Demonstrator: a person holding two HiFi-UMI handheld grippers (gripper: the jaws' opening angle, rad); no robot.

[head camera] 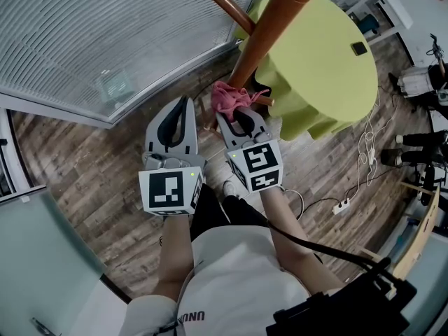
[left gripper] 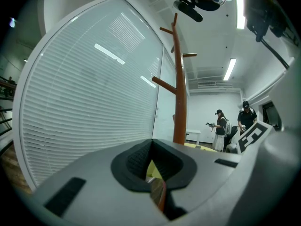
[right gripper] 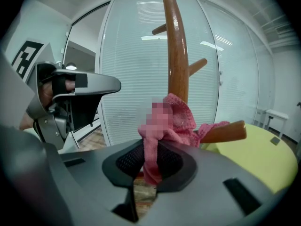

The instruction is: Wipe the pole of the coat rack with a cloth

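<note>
Grey right gripper (head camera: 241, 120), mid-frame, pinches crumpled pink knit cloth (head camera: 231, 94) by brown wooden coat-rack pole (head camera: 273, 26). Thin grip imo, stubby wooden peg (right gripper: 225, 132) could snag it. Grey left gripper (head camera: 183, 105) jaws pressed together, empty.

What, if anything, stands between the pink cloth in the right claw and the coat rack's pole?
Nothing visible does. The right claw is shut on the pink cloth, and the cloth appears to lie against the pole, beside a lower peg.
</note>
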